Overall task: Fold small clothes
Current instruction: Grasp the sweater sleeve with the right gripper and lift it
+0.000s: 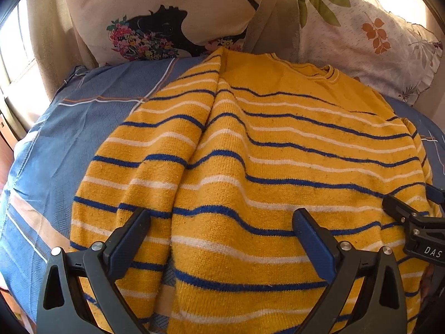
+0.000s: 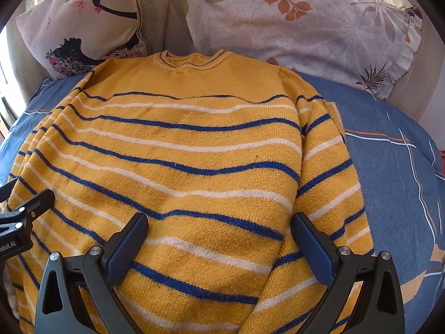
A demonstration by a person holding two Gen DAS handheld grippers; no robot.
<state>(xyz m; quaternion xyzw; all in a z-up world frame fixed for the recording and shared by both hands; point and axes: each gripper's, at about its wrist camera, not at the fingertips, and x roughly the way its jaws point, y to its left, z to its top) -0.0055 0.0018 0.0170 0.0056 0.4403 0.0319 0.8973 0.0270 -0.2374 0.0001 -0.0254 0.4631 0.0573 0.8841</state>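
A yellow knit sweater (image 1: pixel 278 150) with blue and white stripes lies flat on a blue bedsheet (image 1: pixel 83 128), collar away from me. Its left sleeve lies down along the body's left side. My left gripper (image 1: pixel 222 222) is open and empty, hovering over the sweater's lower left part. In the right wrist view the sweater (image 2: pixel 180 144) fills the middle, its right sleeve lying down along the right side. My right gripper (image 2: pixel 219 228) is open and empty over the lower right part. Each gripper shows at the edge of the other's view.
A cream pillow with a black silhouette print (image 1: pixel 155 16) and a white leaf-print pillow (image 1: pixel 361 41) lean at the head of the bed. Bare blue sheet (image 2: pixel 389 167) lies right of the sweater. A bright window is at far left.
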